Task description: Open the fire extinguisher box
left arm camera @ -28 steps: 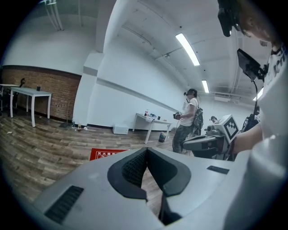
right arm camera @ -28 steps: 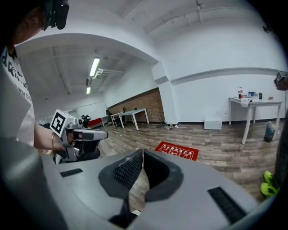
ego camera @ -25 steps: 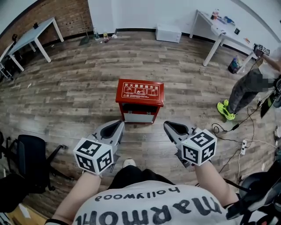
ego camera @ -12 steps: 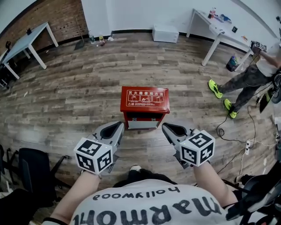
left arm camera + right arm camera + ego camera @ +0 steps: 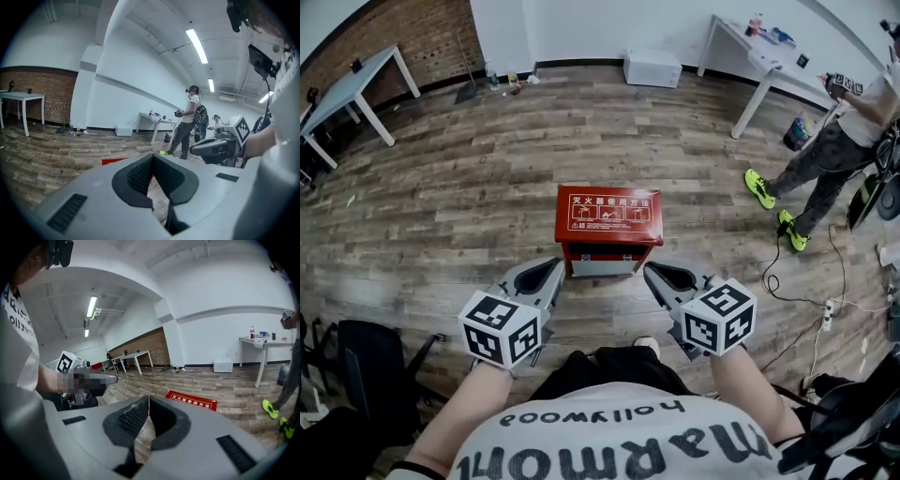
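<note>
The red fire extinguisher box (image 5: 609,220) stands on the wooden floor (image 5: 469,197) in the middle of the room, lid down, the white printed panel on its top facing up and a pale panel showing low on its front. The person stands right over it with both tools out in front. The left hand-held gripper (image 5: 551,269) points at the box's near left corner, jaws pressed together and holding nothing; its own view shows the dark pads meeting at the tips with just a sliver of red box beyond them. The right hand-held gripper (image 5: 654,272) mirrors it at the near right corner, also pressed together and empty, with the box's lid lying on the floor ahead of the tips in its own view. Neither tool touches the box; both hang in the air on the near side of it. The marker cubes (image 5: 499,328) sit behind the jaws, close to the person's wrists. Off to the right another person (image 5: 825,159) in bright green shoes stands near a white desk (image 5: 769,70) with small items on it. A second desk (image 5: 356,80) stands by the brick wall (image 5: 403,28) on the left, a low white cabinet (image 5: 652,68) sits against the far wall, and a black chair (image 5: 370,361) is at the near left.
</note>
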`<state>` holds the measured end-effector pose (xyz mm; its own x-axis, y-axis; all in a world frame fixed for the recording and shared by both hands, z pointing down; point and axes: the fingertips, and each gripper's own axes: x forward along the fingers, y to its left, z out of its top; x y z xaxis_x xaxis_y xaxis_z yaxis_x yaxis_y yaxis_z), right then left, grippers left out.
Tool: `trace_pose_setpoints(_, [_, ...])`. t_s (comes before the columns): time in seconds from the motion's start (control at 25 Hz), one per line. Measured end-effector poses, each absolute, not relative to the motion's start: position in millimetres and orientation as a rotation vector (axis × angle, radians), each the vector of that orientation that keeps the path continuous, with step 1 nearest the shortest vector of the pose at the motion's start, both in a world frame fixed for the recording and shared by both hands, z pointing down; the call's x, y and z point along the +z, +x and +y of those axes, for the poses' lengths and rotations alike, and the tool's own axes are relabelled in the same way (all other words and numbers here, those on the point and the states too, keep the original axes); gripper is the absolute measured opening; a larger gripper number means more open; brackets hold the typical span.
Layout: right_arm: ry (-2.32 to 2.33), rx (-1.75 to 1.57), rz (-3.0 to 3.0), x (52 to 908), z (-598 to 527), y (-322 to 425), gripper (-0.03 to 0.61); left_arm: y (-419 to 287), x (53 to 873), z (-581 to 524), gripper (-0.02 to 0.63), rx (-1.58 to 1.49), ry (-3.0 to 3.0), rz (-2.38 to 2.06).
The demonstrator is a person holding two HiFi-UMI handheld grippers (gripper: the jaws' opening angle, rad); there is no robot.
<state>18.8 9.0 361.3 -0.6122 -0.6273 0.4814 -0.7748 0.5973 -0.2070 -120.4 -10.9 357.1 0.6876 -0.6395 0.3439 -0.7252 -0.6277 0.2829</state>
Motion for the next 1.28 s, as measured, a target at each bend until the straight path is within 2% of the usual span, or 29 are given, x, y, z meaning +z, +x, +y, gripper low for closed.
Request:
trace_pose_setpoints(0.88, [0.791, 0.421, -2.515, 365, -127, 140, 0.011, 1, 350, -108, 0.006, 0.204, 2.383, -1.358])
trace_pose_setpoints(1.28, [0.700, 0.436, -2.535, 381, -153, 136, 0.011, 0, 364, -125, 0.006, 0.302, 2.343, -1.421])
